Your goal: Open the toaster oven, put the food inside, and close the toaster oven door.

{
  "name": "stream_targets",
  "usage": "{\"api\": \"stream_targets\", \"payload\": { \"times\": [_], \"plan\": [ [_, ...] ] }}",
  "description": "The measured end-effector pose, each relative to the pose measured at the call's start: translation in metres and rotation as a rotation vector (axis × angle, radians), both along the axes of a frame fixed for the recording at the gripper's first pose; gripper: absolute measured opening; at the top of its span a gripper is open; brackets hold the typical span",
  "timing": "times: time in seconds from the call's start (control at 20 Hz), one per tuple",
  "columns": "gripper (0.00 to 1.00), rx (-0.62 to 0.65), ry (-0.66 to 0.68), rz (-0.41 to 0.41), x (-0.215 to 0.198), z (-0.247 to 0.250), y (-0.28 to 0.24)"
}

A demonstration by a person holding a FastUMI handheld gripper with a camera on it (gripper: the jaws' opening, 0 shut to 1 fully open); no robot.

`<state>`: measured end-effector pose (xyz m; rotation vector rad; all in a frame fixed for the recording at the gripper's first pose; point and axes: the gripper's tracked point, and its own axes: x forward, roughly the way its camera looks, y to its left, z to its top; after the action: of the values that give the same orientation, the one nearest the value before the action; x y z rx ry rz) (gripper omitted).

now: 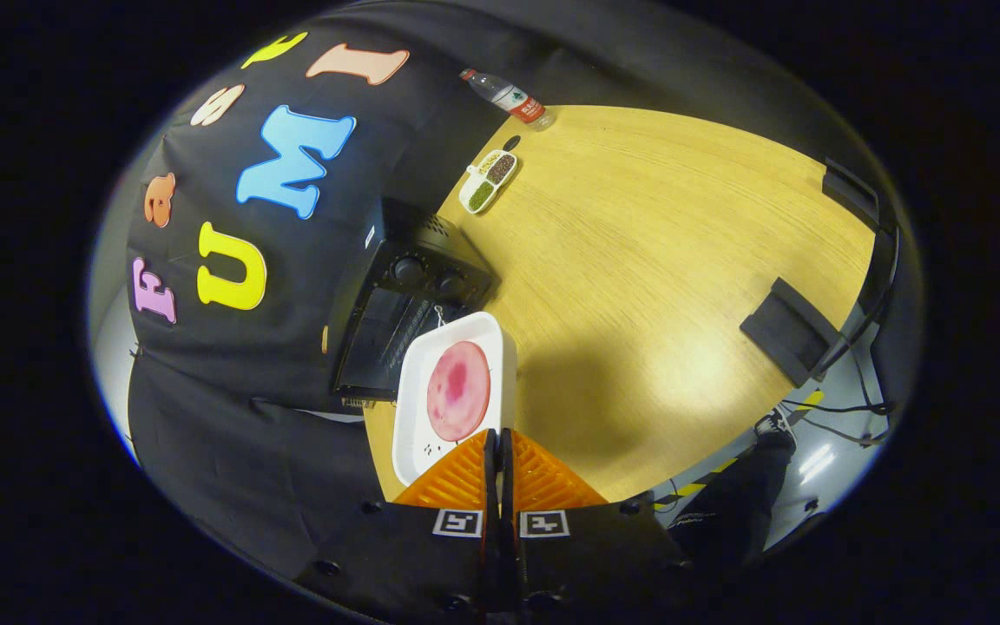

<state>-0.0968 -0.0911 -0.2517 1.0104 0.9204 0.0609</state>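
**A:** Oven point(396, 321) at eleven o'clock off my fingers. I can't tell whether its door is down. I judge loading and closing are left.

**B:** And the tongs?

**A:** Gripper point(500, 443) pinched together on the tray point(417, 434) rim, tray carried above the table point(639, 260), food point(458, 391) on it, just ahead of the tips.

**B:** Anything around?

**A:** Black block point(791, 334) at two o'clock, dish point(489, 180) at twelve, bottle point(509, 95) beyond. None stands between tray and oven.

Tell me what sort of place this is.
Likely a staged kitchen test booth: a toaster oven on a wooden table against black cloth, and the gripper shut on a white tray of food.
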Motion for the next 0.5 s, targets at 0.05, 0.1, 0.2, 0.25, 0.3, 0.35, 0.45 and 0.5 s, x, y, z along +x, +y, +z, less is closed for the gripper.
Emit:
{"api": "stream_targets", "payload": {
  "times": [0.05, 0.1, 0.2, 0.25, 0.3, 0.35, 0.45, 0.5],
  "plan": [
    [0.02, 0.002, -0.003, 0.011, 0.002, 0.004, 0.006],
    [0.02, 0.003, -0.008, 0.02, 0.003, 0.008, 0.012],
    [0.02, 0.008, -0.019, 0.04, 0.013, 0.015, 0.023],
    [0.02, 0.014, -0.021, 0.048, 0.019, 0.018, 0.029],
    [0.02, 0.019, -0.023, 0.054, 0.025, 0.02, 0.037],
    [0.02, 0.024, -0.026, 0.062, 0.033, 0.022, 0.044],
    [0.02, 0.027, -0.027, 0.082, 0.048, 0.023, 0.059],
    [0.02, 0.026, -0.027, 0.088, 0.053, 0.021, 0.065]
  ]
}}
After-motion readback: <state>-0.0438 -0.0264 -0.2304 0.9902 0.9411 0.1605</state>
